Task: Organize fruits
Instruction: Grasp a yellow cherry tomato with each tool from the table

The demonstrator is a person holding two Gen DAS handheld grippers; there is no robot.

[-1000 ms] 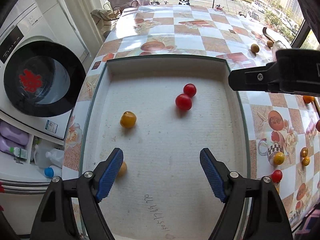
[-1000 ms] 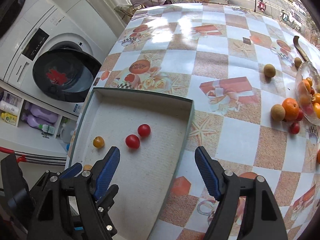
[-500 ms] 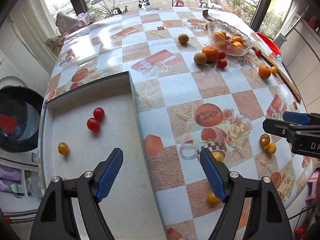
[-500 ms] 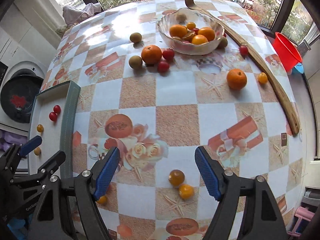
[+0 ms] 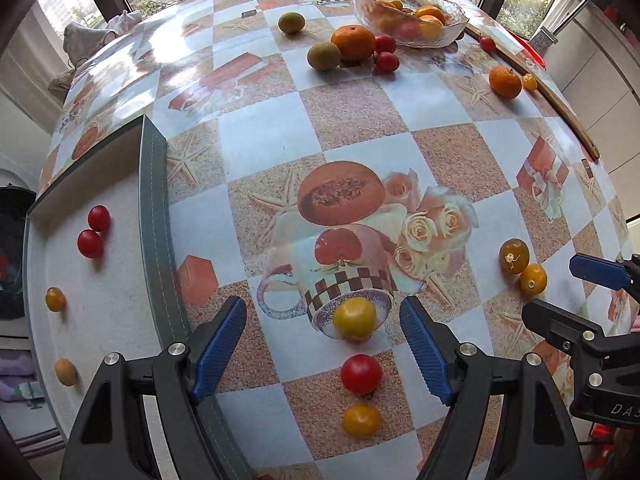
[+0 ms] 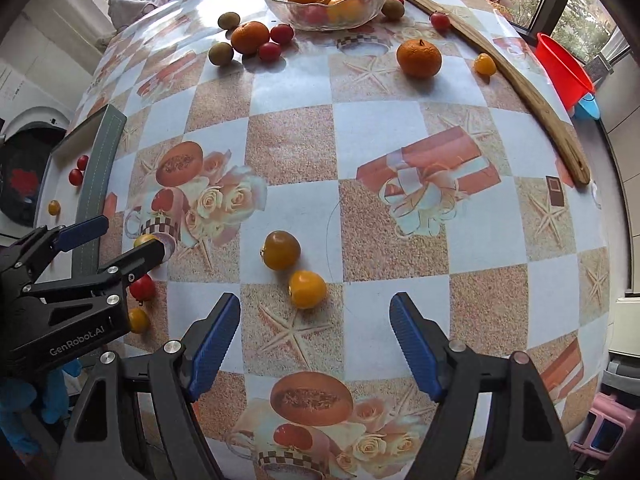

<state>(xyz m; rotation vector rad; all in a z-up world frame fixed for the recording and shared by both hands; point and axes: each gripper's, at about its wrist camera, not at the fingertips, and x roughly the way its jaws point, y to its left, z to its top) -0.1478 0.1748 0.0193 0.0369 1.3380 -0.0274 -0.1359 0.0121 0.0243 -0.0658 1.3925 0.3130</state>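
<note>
Where fingers (image 5: 424,350) gape, round yellow tomato (image 5: 355,317).

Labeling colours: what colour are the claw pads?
Blue, ribbed pads on black arms; clearest in the right wrist view.

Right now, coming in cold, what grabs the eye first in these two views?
The loud checkered tablecloth strewn with loose fruit: two yellow cherry tomatoes lie just ahead of the open right tool, and a yellow tomato sits between the open left tool fingers. At the far edge a glass bowl holds oranges; on the left a grey tray holds four small tomatoes.
</note>
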